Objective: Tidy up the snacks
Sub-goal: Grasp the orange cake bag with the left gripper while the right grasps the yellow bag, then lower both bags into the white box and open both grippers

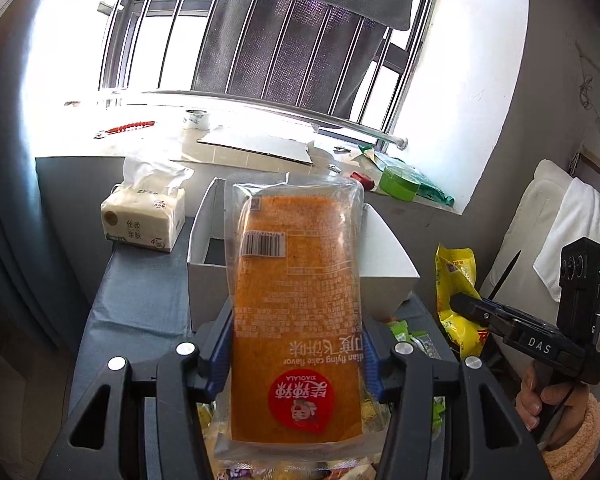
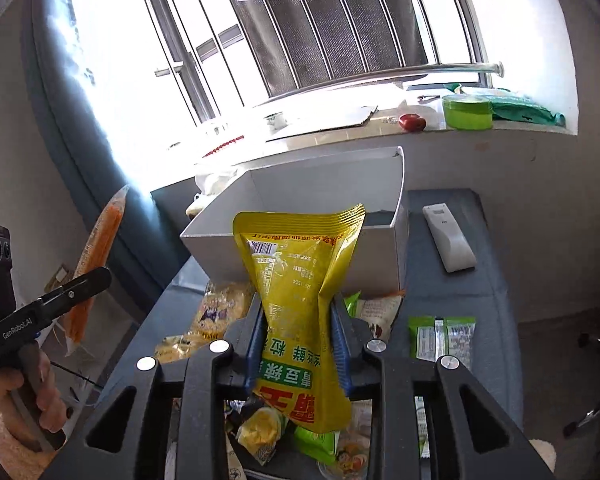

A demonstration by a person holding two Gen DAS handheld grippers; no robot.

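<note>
My left gripper [image 1: 296, 344] is shut on an orange flat-cake packet [image 1: 300, 280] and holds it upright above the table, in front of the white box [image 1: 204, 240]. My right gripper [image 2: 298, 332] is shut on a yellow snack pouch [image 2: 300, 280], pinched at its waist, in front of the same white box [image 2: 324, 184]. The yellow pouch [image 1: 456, 280] and the right gripper [image 1: 500, 316] show at the right of the left wrist view. The orange packet [image 2: 100, 264] shows edge-on at the left of the right wrist view. Several loose snack packets [image 2: 220, 312] lie on the table below both grippers.
A tissue pack [image 1: 144, 220] stands left of the box. A white remote [image 2: 448, 240] and a green-and-white packet [image 2: 440, 336] lie on the grey table [image 2: 460, 292] at the right. The windowsill behind holds a green tape roll [image 2: 466, 112] and a red object [image 2: 412, 122].
</note>
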